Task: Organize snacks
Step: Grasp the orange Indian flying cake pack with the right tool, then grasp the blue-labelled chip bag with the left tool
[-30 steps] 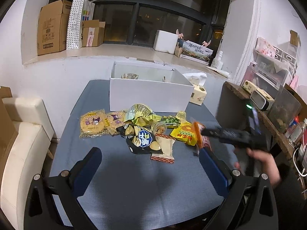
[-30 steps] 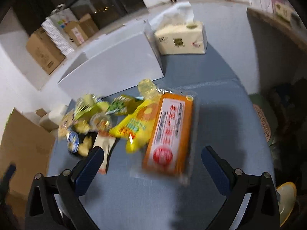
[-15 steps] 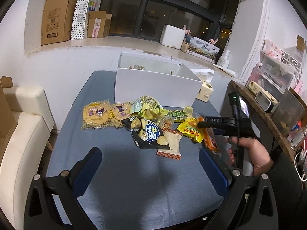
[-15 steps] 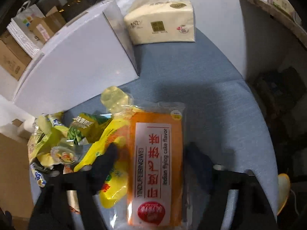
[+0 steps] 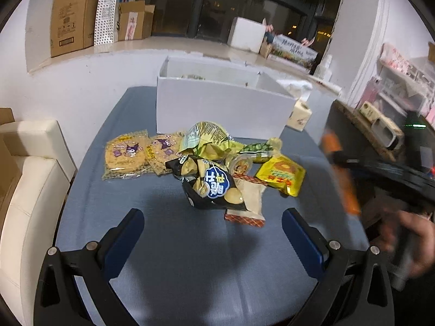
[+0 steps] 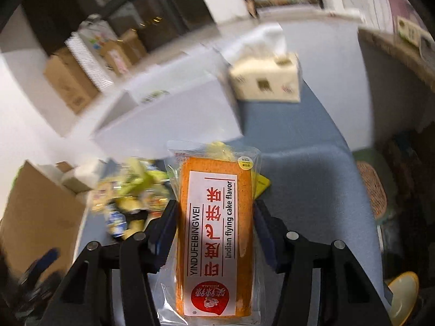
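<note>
right gripper (image 6: 214, 233): fingers now clamp the orange cake pack (image 6: 214, 233), lifted off the worktop (image 5: 190, 258) | left gripper (image 5: 213, 233): fingers remain spread, holding nothing, near the snack pile (image 5: 212, 168)

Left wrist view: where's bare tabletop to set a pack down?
Bare blue table between the snack pile and the left tool; also a strip left of the Kuromi cookie packs. Crowded from the pile back to the white box.

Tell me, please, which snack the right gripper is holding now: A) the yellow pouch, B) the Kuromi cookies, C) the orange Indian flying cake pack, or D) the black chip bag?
C: the right gripper has both fingers pressed against the orange cake pack, lifted off the table.
</note>
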### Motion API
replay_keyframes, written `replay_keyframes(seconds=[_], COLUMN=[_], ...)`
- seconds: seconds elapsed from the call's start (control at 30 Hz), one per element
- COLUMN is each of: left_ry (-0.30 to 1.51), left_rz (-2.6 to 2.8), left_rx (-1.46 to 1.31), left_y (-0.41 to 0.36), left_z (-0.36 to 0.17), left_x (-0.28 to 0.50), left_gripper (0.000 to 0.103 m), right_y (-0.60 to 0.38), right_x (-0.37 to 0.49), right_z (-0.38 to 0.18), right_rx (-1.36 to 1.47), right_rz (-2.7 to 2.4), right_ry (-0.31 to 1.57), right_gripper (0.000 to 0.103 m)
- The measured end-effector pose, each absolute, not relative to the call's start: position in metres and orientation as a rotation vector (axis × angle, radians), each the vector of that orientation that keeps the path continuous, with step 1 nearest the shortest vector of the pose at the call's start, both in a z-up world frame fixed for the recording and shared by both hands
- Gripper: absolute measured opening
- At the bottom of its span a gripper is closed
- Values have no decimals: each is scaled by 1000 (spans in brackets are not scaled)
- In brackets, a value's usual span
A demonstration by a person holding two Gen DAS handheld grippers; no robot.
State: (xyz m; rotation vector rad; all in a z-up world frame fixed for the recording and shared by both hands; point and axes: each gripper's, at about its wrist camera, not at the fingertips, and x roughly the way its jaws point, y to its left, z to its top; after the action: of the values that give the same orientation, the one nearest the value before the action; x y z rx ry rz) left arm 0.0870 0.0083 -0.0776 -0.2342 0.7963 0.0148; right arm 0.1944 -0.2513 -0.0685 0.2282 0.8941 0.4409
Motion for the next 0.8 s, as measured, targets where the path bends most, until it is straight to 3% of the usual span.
replay_keyframes(seconds=[0.4, 0.47, 0.5, 0.63, 0.8], left_ry=[948, 974, 984, 968, 894], left_rz=[122, 134, 105, 71, 37], left_rx=[-189, -199, -201, -195, -198], left_y=[-5, -2, -3, -4, 5], left_z=[-138, -148, -152, -151, -136], left_x=[188, 196, 199, 193, 165], left_gripper=[103, 96, 76, 62, 61], right_y=[-276, -279, -279, -279, -274], right_x=[158, 160, 159, 159, 158], right_z=[-61, -66, -66, -69, -73], right_rx=[287, 298, 296, 292, 292], right_rz=[479, 471, 469, 471, 486], right_ry=[849, 855, 857, 861, 867], right_gripper=[60, 60, 60, 60, 60])
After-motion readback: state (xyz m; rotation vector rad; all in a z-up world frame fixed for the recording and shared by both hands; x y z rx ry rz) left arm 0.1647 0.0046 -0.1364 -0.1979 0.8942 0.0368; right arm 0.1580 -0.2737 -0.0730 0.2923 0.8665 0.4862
